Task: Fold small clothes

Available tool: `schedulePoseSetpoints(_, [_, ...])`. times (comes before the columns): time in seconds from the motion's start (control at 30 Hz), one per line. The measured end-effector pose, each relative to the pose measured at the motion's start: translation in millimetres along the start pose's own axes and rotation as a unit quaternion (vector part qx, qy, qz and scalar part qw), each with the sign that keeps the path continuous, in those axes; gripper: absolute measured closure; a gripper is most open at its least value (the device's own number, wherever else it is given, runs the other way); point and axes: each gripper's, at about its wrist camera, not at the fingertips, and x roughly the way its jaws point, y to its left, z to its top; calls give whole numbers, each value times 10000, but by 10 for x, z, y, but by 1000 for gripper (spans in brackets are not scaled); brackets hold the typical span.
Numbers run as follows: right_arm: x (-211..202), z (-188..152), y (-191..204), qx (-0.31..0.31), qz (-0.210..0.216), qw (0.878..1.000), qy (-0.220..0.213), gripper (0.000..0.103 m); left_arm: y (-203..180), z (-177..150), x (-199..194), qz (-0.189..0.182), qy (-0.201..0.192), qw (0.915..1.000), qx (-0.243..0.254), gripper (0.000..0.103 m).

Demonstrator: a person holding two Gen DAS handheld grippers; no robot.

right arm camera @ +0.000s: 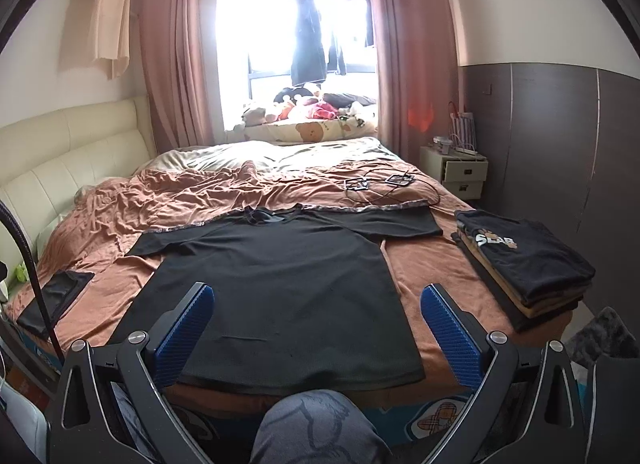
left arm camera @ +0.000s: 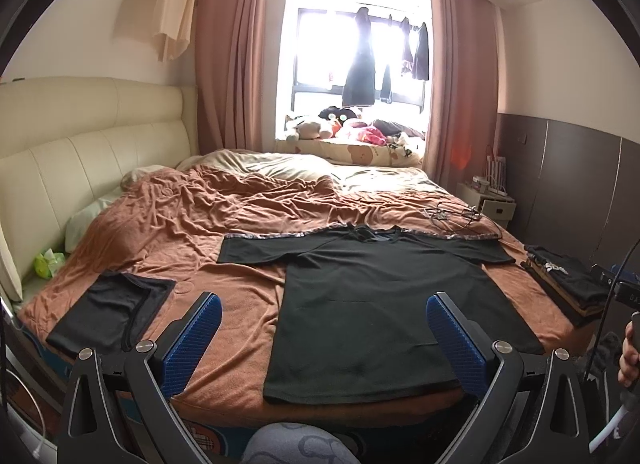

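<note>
One wide bed (right arm camera: 420, 264) under an orange-brown blanket carries a black T-shirt (right arm camera: 280, 284) spread flat at its near edge, a stack of folded clothes (right arm camera: 528, 264) right of it, and a dark folded garment (left arm camera: 112, 312) left. Left gripper (left arm camera: 324, 336) and right gripper (right arm camera: 316, 328) hover with fingers wide apart, holding nothing.

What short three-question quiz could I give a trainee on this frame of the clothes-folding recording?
1. True or false: the black T-shirt lies spread flat on the bed with both sleeves out.
2. Which side of the T-shirt has the pile of folded clothes: A) headboard side, B) nightstand side?
3. Fill in: the left gripper and right gripper are both ____ and hold nothing.

Key: 1 true; 2 B; 3 open.
</note>
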Motion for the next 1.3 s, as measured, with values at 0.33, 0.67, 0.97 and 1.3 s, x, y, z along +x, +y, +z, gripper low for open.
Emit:
schedulePoseSetpoints(0.33, [543, 263, 100, 10, -43, 9999, 150, 0, 223, 260, 513, -77, 105, 9999, -101, 0])
schedulePoseSetpoints(0.67, [1297, 583, 313, 56, 14, 9989, 474, 0, 484, 406, 1228, 235, 518, 9983, -84, 0])
schedulePoseSetpoints(0.97, [1894, 744, 422, -134, 521, 9969, 582, 0, 926, 474, 1840, 714, 710, 9935, -533, 0])
schedulePoseSetpoints(1.3, [2649, 902, 542, -114, 780, 9925, 933, 0, 1505, 568, 2587, 809, 1197, 9849, -957, 1])
